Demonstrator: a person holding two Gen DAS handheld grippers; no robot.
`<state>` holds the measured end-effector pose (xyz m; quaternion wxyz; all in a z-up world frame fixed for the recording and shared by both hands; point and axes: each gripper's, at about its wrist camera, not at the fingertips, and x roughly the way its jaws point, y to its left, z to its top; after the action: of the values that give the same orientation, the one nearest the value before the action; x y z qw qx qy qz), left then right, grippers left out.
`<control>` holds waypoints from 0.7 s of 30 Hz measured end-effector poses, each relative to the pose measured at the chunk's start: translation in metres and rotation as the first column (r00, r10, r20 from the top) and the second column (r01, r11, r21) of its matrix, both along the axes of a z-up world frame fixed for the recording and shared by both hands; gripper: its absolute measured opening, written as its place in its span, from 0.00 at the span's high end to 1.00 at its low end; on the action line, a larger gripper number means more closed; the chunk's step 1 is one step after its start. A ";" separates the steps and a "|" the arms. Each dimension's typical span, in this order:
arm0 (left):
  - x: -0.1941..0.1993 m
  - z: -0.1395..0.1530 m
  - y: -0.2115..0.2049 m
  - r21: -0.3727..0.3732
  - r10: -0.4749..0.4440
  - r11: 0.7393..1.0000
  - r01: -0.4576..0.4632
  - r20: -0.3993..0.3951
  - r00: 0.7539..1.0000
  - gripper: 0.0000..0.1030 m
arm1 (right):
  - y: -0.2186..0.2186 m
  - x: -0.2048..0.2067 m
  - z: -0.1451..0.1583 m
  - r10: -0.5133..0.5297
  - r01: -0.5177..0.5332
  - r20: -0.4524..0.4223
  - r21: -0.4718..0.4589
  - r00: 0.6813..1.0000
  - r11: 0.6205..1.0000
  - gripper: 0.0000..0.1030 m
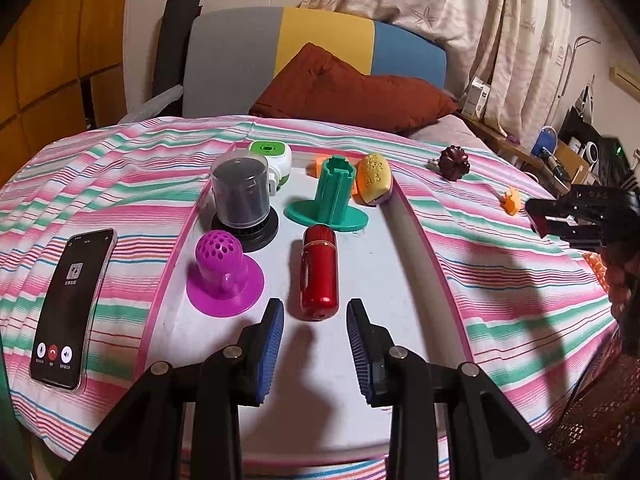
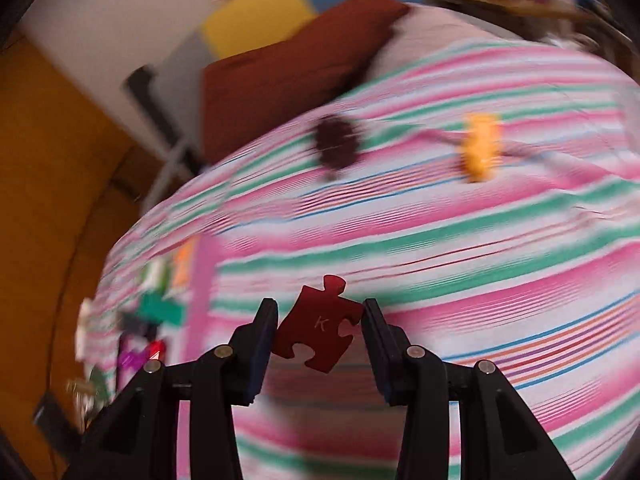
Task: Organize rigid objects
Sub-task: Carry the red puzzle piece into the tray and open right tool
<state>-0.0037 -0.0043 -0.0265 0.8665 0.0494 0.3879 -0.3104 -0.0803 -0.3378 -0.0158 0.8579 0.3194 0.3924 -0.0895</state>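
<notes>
A white tray with a pink rim (image 1: 404,216) lies on the striped bedspread. On it stand a red metal cylinder (image 1: 319,273), a magenta perforated dome (image 1: 224,270), a green flanged holder (image 1: 334,198), a clear-capped black container (image 1: 240,196), a green-and-white device (image 1: 272,156) and a yellow oval piece (image 1: 374,178). My left gripper (image 1: 315,340) is open just in front of the red cylinder. My right gripper (image 2: 320,328) is shut on a red puzzle piece (image 2: 318,326) marked K, held above the bedspread; it also shows at the right of the left wrist view (image 1: 560,220).
A dark brown fluted object (image 1: 453,162) (image 2: 336,142) and a small orange piece (image 1: 511,200) (image 2: 480,148) lie on the bedspread right of the tray. A phone (image 1: 72,306) lies left of the tray. A rust-red pillow (image 1: 348,88) lies behind it. The right wrist view is motion-blurred.
</notes>
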 end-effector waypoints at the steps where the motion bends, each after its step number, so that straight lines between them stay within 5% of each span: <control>1: 0.000 0.000 0.001 -0.004 -0.003 1.000 0.003 -0.002 1.000 0.69 | 0.016 0.004 0.006 0.039 -0.039 0.017 -0.013 0.999 0.999 0.58; 6: -0.005 0.005 0.008 -0.026 -0.009 1.000 0.010 0.015 1.000 0.69 | 0.092 0.029 0.024 0.206 -0.202 0.037 -0.082 0.978 0.976 0.58; 12: -0.010 0.011 0.022 -0.041 0.000 0.999 0.002 0.040 0.999 0.69 | 0.165 0.069 0.008 0.345 -0.356 -0.088 -0.223 0.935 0.908 0.58; 21: -0.010 0.012 0.042 -0.057 0.022 0.998 -0.019 0.062 0.998 0.69 | 0.190 0.106 -0.020 0.383 -0.436 -0.215 -0.336 0.899 0.835 0.58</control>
<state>-0.0139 0.0376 -0.0140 0.8823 0.0305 0.3522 -0.3108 0.0260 -0.1476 -0.0360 0.8727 0.0504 0.4857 0.0009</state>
